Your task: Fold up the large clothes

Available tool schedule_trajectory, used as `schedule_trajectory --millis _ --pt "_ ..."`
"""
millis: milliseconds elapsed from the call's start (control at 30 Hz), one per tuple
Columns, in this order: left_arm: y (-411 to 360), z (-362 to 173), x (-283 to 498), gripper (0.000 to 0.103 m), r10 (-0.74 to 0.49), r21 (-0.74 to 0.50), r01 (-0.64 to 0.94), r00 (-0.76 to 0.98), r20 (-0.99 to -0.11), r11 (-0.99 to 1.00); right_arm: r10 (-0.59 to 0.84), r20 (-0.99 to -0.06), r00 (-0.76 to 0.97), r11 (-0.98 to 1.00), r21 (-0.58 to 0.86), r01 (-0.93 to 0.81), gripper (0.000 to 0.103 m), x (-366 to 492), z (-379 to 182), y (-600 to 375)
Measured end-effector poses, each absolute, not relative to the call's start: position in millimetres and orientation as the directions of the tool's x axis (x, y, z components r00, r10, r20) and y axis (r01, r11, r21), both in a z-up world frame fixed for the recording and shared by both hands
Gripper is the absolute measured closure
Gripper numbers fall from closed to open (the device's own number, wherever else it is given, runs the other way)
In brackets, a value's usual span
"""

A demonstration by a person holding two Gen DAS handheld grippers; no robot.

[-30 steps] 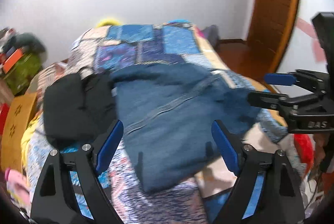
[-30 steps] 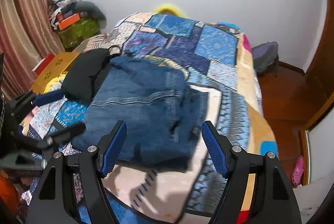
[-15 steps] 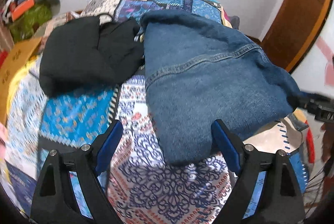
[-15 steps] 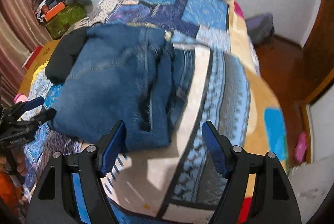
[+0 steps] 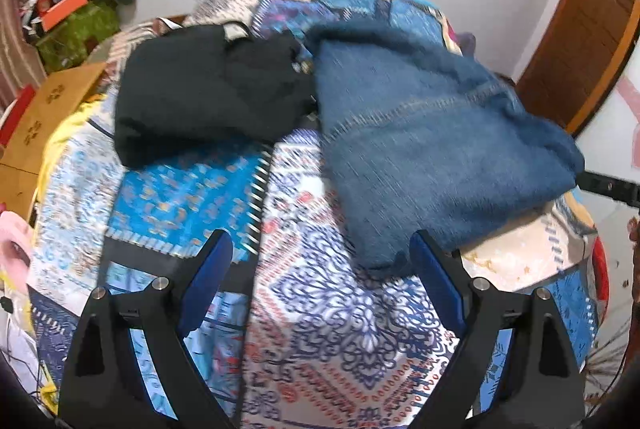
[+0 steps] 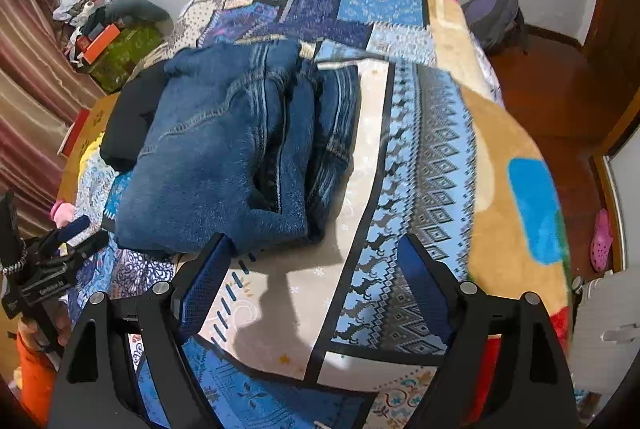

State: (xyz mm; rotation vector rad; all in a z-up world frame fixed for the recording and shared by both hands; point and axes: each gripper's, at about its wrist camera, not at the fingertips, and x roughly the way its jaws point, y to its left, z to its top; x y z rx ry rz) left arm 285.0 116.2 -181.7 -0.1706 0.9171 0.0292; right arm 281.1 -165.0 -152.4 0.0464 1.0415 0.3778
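Here, one folded pair of blue jeans (image 6: 224,149) lies on the patchwork bedspread (image 6: 432,133), touching one folded black garment (image 5: 200,101) (on its left). The left gripper (image 5: 320,273) and the right gripper (image 6: 314,267) both have jaws wide apart, holding nothing.

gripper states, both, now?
Left gripper: jaws open, holding nothing.
Right gripper: jaws open, holding nothing; folded blue denim jeans lie free on the patchwork bedspread.
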Motion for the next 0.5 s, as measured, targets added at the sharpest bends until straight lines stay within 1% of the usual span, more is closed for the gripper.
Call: schedule_trajectory --millis 133,300,400,500 --pt "136 -166 287 0.013 -0.033 -0.151 -0.129 0.642 -0.766 0.98 0.312 -0.814 0.489 0.939 0.185 -0.291 0.021 281 -138 -161" --pt "148 -160 303 0.013 -0.018 -0.146 -0.14 0.66 -0.751 0.979 0.346 -0.781 0.519 0.925 0.191 -0.329 0.021 295 -120 -148" --pt "153 -164 317 0.013 -0.022 -0.158 -0.148 0.657 -0.753 0.976 0.327 -0.792 0.516 0.929 0.167 -0.331 0.02 310 -122 -138" --pt "154 -177 334 0.013 -0.041 -0.175 -0.148 0.64 -0.767 0.973 0.336 -0.814 0.474 0.926 0.193 -0.324 0.02 331 -138 -130"
